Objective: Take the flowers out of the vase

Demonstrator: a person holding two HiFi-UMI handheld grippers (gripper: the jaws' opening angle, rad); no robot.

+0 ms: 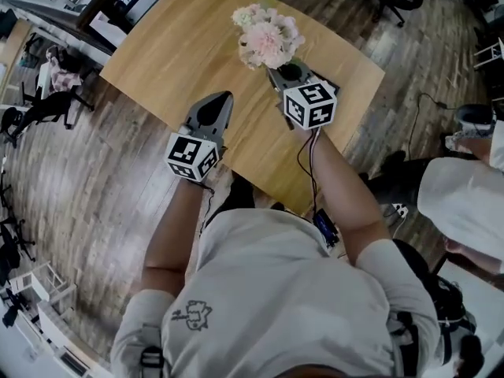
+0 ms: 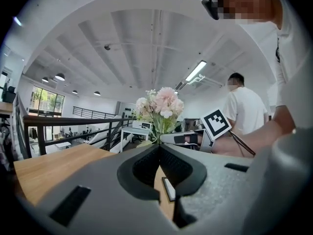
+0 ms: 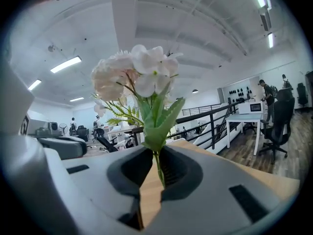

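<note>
Flowers [image 1: 268, 36]: a bunch of pale pink and white blooms with green leaves, in the upper centre of the head view, over the far part of the worktop [image 1: 169, 61] and just beyond the right gripper [image 1: 277, 69].
Right gripper: its jaws are closed to a narrow slit on the thin green stem [image 3: 159, 168]. In the right gripper view the stem rises upright out of the gap into the leaves and blooms. The stem's lower end is hidden behind the jaws.
Left gripper [image 1: 223, 99]: its jaws meet at the tips with nothing between them. The left gripper view shows only a sliver of wood through the slot behind the tips. It sits left of centre in the head view, clear of the flowers and pointing toward them.
Marker cubes: one on each gripper, the right one [image 1: 309, 103] just below the blooms in the head view, the left one [image 1: 191, 156] lower left of it.
Worktop: light wood with rounded corners, set at a slant across the upper half of the head view.
Person: white shirt fills the bottom of the head view, both forearms reaching up toward the worktop.
Second person [image 1: 461, 191]: also in white, at the right edge of the head view.
Floor [image 1: 71, 172]: grey-brown wooden planks around the worktop.
Railing [image 3: 215, 116]: dark metal, behind the flowers in the right gripper view.
</note>
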